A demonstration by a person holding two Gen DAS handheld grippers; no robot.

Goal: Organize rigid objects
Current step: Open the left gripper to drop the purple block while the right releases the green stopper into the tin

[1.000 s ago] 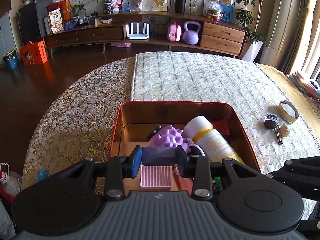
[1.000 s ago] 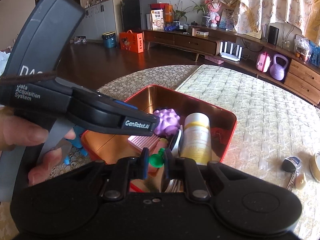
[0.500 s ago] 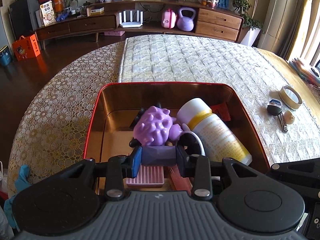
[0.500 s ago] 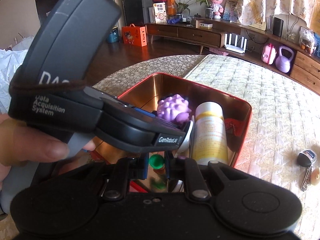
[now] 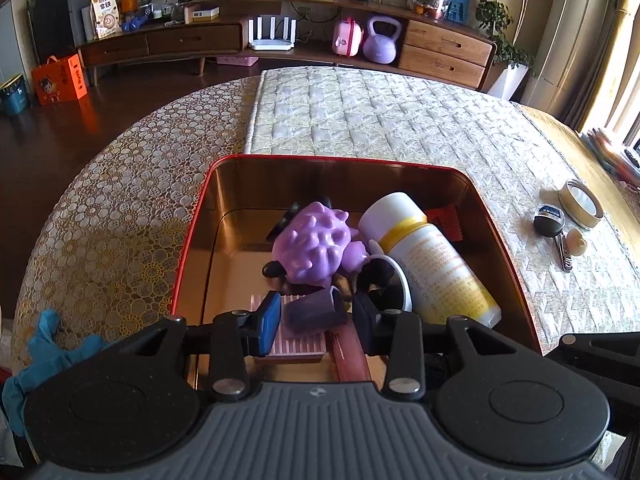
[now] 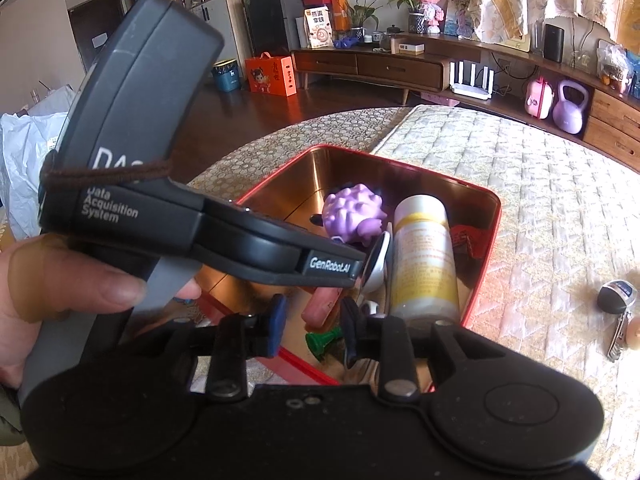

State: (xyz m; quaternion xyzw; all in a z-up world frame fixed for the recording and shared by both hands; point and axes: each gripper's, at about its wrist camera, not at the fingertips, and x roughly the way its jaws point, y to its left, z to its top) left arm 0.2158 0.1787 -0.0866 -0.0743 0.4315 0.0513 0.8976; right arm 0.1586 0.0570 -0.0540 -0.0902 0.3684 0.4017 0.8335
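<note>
Left gripper jaws just parted, small dark purple block loose between; right gripper just opened above green plastic peg in red metal tin.

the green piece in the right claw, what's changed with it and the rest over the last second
The right claw has just been opening, and the green piece has dropped free into the red tin. The left claw has opened too; the dark purple block sits loose between its pads. The purple spiky toy and white bottle lie as before.
</note>
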